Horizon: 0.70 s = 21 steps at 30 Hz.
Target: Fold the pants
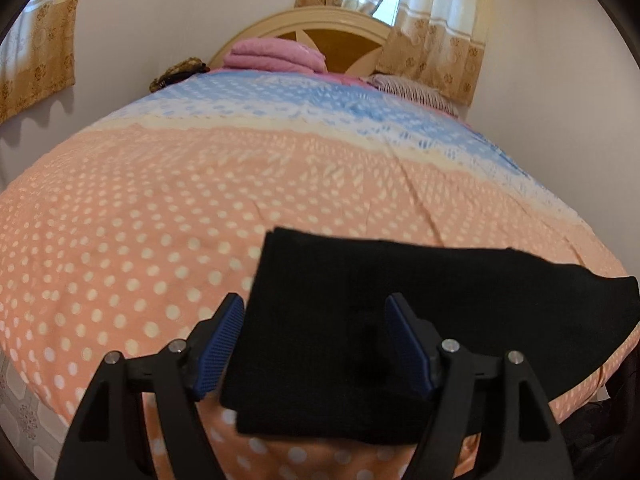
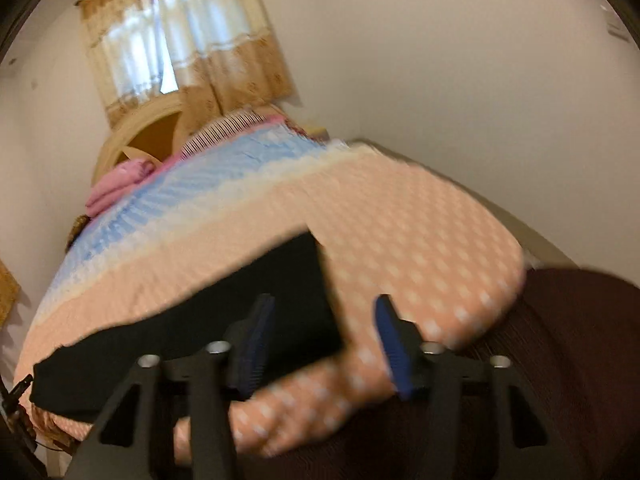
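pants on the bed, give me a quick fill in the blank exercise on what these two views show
1. The folded pants are ____ in colour.
2. The pants lie on the part of the bedspread that is orange with white ____.
3. At the far end of the bed, a folded ____ blanket lies in front of the headboard.
4. The pads of the left hand-held gripper stand ____, pressing on nothing.

Missing words: black; dots; pink; apart

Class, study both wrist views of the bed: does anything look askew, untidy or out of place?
Little stands out. The folded black fabric pants lie flat near the foot of the dotted peach-and-blue bedspread, but one end flares into an uneven flap rather than a square edge. Neither open gripper, left or right, holds them.
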{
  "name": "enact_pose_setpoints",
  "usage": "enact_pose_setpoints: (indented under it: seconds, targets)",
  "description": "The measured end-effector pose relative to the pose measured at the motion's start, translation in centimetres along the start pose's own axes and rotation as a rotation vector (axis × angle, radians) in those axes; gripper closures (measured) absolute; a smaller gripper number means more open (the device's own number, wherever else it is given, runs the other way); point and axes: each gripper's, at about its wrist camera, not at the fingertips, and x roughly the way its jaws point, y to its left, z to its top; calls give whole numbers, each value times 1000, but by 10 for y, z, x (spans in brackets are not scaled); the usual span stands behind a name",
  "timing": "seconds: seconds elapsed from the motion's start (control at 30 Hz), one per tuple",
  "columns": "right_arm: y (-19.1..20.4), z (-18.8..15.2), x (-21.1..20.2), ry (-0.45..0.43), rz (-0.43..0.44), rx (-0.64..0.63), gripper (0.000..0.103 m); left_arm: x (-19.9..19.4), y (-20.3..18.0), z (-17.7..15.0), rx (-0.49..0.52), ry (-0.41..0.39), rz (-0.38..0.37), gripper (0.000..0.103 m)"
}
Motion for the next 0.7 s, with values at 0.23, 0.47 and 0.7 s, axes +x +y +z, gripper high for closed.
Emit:
enact_pose_setpoints:
  seconds: [0.23,0.47,0.7]
  targets:
    - [-9,-20,32,61,69,12,62,15,16,-6,-65,40,13,27]
    - [7,-10,40,61,17,-24,98,15,12,-11,-40,28,16,26]
    - [-3,-8,41,50,-1,-15,98,6,-4,-9,38,11,73,26]
